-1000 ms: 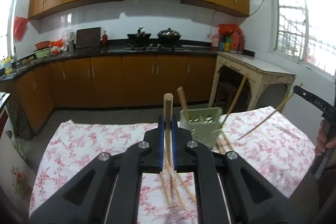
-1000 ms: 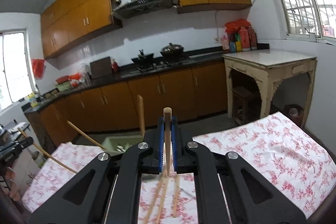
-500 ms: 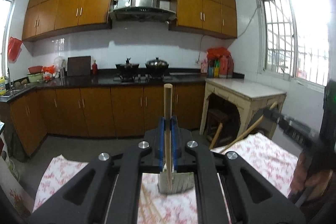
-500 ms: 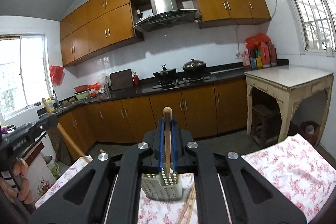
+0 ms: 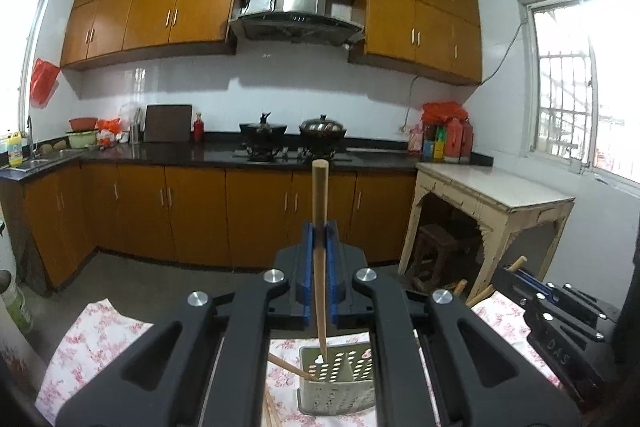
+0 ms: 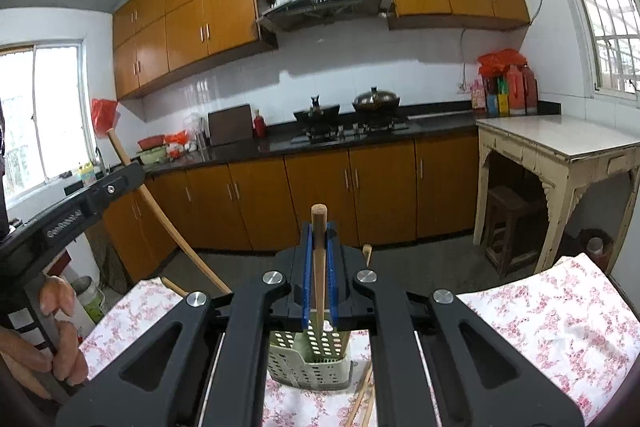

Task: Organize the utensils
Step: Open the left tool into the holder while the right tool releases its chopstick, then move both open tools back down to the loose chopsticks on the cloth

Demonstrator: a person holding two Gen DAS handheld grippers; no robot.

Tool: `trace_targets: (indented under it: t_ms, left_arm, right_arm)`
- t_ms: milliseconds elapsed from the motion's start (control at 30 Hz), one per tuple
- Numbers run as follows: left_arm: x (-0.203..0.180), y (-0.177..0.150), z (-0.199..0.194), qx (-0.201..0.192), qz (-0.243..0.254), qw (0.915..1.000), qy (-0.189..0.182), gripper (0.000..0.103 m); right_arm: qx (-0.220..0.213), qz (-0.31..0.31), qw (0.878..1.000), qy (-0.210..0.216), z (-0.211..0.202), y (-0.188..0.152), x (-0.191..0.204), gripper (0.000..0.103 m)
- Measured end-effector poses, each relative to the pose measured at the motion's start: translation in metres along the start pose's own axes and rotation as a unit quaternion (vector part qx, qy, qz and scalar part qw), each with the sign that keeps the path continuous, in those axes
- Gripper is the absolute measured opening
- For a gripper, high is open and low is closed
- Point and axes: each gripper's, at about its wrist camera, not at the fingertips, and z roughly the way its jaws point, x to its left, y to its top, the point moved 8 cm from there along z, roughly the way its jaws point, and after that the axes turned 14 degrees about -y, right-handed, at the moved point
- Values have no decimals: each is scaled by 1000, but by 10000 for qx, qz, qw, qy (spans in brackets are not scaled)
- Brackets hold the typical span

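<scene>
My left gripper [image 5: 319,247] is shut on a wooden chopstick [image 5: 319,227], held upright with its thin tip just over the pale green perforated utensil holder [image 5: 340,383]. My right gripper [image 6: 319,247] is shut on another wooden chopstick [image 6: 319,259], also upright with its tip inside the holder [image 6: 312,359]. The holder stands on the floral tablecloth [image 6: 528,323]. Another chopstick [image 5: 290,371] leans out of the holder. Loose chopsticks [image 6: 362,399] lie on the cloth beside it. The left gripper's body [image 6: 72,211] shows at the left of the right wrist view.
The right gripper's body [image 5: 560,319] sits close at the right of the left wrist view. Kitchen counter with stove and pots [image 5: 296,135] runs along the back wall. A white side table [image 6: 560,143] with a stool under it stands at the right.
Both grippers have lifted and tilted up, bringing their chopsticks upright over the holder. The two grippers have come closer together above it.
</scene>
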Motion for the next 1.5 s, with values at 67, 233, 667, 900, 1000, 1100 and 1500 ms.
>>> trace_targets:
  t_ms: [67,233,667,900,1000,1100,1500]
  left_arm:
    - [4,-10,9,88,-10,10000,36,7]
    - [10,-34,24,336,-75,9994,25,7]
    - [43,-54,18,609,-335,9973,249,50]
    - [53,-46,-27,434,-416,9975,362,59]
    - [57,-50,-49,393,-418,9973,465,64]
    - [65,-63,-75,438,-403,9967,549,68]
    - [112,-202,-93,1566,-333,9806,1130,75]
  right_arm:
    - [88,-20,10000,4,5,-5,2,7]
    - [318,8,9995,30,17,-17,2,7]
    - [613,88,9980,-109,24,-28,-3,15]
    - [320,155,9991,-215,-3,-13,-14,16]
    - [134,173,9994,-283,-21,-7,-23,17]
    - [87,269,9988,-407,-38,-10,-40,17]
    - [1416,584,9817,-1135,-1,-137,-112,17]
